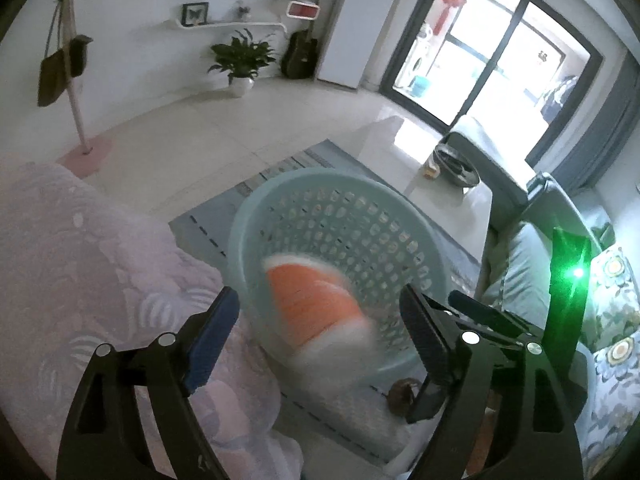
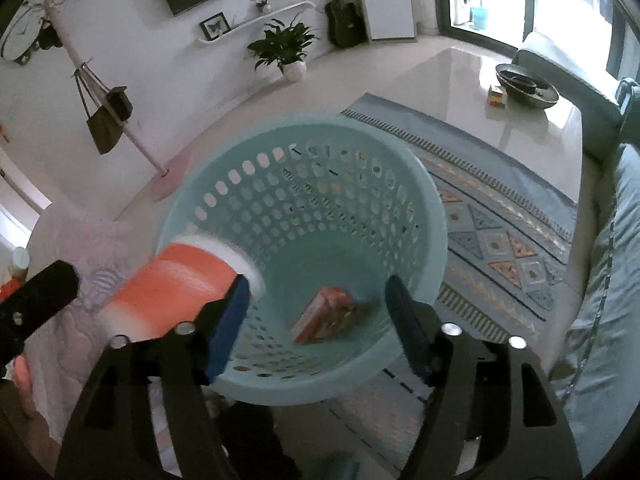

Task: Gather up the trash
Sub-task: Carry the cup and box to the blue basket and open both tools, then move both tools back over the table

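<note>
Because the orange-and-white container (image 1: 316, 304) hangs blurred over the near rim of the blue basket (image 1: 256, 200), between your left gripper (image 1: 316, 336)'s spread, empty jaws, its long axis tilts basketward; your right gripper (image 2: 316, 320), also open and empty, sits just beside.

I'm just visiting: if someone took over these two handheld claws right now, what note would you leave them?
Left gripper: open, holding nothing.
Right gripper: open, empty, above the basket.
Orange-and-white container: blurred, ungripped, at the basket's rim, seemingly dropping in.
Done: red carton lies inside the basket.
Left: brown crumpled scrap on the rug beside the basket, probably next.
</note>
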Available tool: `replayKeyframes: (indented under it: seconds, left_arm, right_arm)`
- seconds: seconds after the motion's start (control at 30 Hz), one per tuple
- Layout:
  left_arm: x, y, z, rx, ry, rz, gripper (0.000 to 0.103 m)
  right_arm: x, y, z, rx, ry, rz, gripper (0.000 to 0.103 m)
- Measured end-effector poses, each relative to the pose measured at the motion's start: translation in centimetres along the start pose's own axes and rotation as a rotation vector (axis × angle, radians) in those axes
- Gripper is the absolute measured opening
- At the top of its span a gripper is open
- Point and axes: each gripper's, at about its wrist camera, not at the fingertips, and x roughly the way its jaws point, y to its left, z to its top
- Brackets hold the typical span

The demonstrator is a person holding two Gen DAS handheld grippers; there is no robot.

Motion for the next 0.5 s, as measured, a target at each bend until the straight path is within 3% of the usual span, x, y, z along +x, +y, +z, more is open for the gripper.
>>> replayKeyframes:
  seconds: [0.23,0.5]
  left_arm:
    - [-3.8,0.5,-1.2,-0.020,-0.069,0.003,0.080]
    - [-12.6,2.5,-3.7,-0.077,-0.242,0.078,0.080]
  right_arm:
    - [-2.2,0.9,0.2,-0.009,-0.035,0.037,0.070]
    - [-8.2,7.6,-0.6,-0.164,-0.167,0.162,0.070]
